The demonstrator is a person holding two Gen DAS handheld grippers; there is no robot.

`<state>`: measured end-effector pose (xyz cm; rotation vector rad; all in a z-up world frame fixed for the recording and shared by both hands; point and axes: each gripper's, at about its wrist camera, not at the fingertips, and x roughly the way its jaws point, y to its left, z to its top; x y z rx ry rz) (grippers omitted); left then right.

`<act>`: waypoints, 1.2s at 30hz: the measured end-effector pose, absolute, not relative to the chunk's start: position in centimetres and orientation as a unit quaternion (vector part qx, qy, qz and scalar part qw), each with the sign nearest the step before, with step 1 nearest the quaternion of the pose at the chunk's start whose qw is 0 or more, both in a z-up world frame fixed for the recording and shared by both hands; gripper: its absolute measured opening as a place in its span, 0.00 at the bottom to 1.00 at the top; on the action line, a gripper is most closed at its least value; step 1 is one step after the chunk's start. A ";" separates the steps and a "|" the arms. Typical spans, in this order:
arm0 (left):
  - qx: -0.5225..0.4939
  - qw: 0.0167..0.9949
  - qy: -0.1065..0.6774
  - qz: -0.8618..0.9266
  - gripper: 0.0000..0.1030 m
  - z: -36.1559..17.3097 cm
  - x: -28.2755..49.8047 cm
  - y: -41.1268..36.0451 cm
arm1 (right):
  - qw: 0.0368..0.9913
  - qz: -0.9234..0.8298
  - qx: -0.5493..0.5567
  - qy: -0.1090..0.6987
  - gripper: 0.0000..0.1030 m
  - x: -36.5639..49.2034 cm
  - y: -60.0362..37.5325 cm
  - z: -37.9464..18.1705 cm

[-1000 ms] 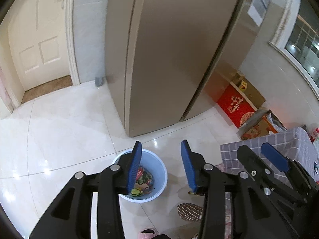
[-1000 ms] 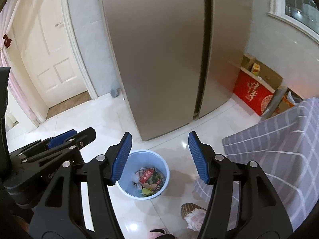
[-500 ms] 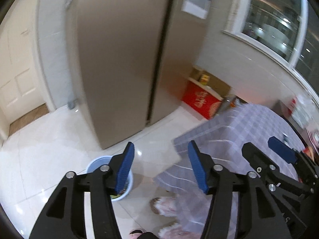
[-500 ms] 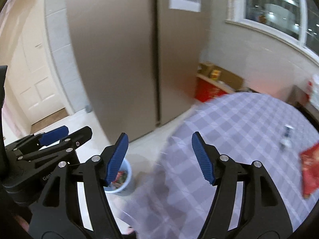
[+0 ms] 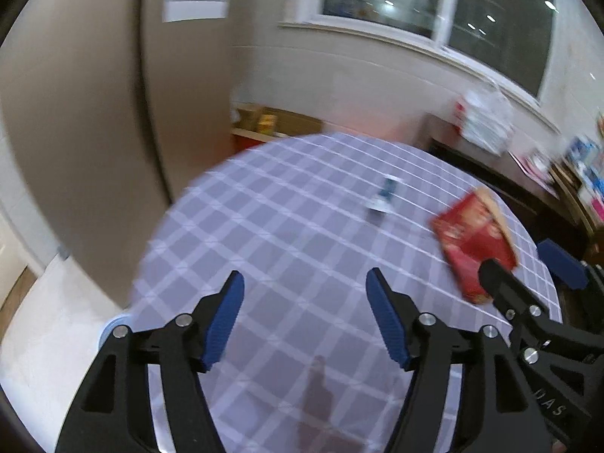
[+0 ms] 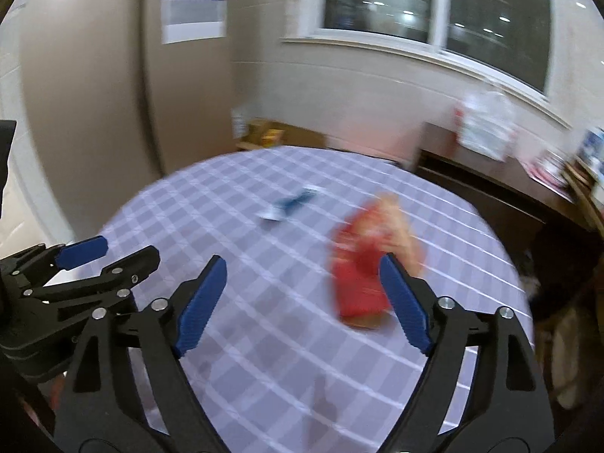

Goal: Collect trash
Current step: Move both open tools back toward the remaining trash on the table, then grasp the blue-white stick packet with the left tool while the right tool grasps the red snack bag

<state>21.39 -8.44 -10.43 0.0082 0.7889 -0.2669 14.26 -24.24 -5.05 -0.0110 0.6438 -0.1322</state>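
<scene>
A second ago both cameras looked down at the floor, the fridge [image 5: 75, 132] and the blue bin with trash in it. Now both face a round tabletop [image 5: 287, 226] under a lilac checked cloth, with the fridge behind it at left and a dark window [image 6: 434, 3] above the far wall. Only a sliver of the bin [image 5: 109, 330] shows, at the tabletop's lower left edge in the left view.

The left gripper [image 5: 305, 317] and the right gripper [image 6: 302, 302] hover over the cloth, each with its fingers apart and nothing between them; both pairs have just been opening wider.

A red snack bag [image 6: 362, 275] lies flat on the right side of the tabletop, just ahead of the right gripper's right finger and blurred. A smaller blue-and-white wrapper [image 6: 290, 205] lies farther back, near the middle, apart from the bag.
</scene>
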 end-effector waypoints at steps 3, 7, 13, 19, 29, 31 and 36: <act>0.025 0.907 0.393 -0.149 0.67 -11.0 21.9 -12.2 | 0.941 -0.102 0.009 0.322 0.84 13.8 -27.7 -5.5; 0.048 0.897 0.409 -0.161 0.67 -12.3 23.1 -15.5 | 0.932 -0.117 0.039 0.341 0.84 14.1 -30.6 -6.8; 0.068 0.894 0.415 -0.154 0.67 -13.2 25.0 -16.8 | 0.918 -0.083 0.103 0.373 0.84 16.4 -32.9 -9.0; 0.081 0.897 0.411 -0.145 0.68 -13.3 27.5 -16.9 | 0.915 -0.046 0.136 0.377 0.75 19.2 -33.1 -9.8; 0.134 0.896 0.394 -0.153 0.68 -13.7 32.3 -19.6 | 0.925 -0.058 0.085 0.367 0.32 23.2 -32.4 -8.8; 0.136 0.895 0.395 -0.156 0.67 -13.9 33.2 -19.8 | 0.926 -0.058 0.083 0.364 0.31 23.7 -32.5 -8.8; 0.161 0.889 0.396 -0.164 0.54 -14.7 34.4 -21.1 | 0.928 -0.056 0.083 0.360 0.31 24.4 -32.8 -9.0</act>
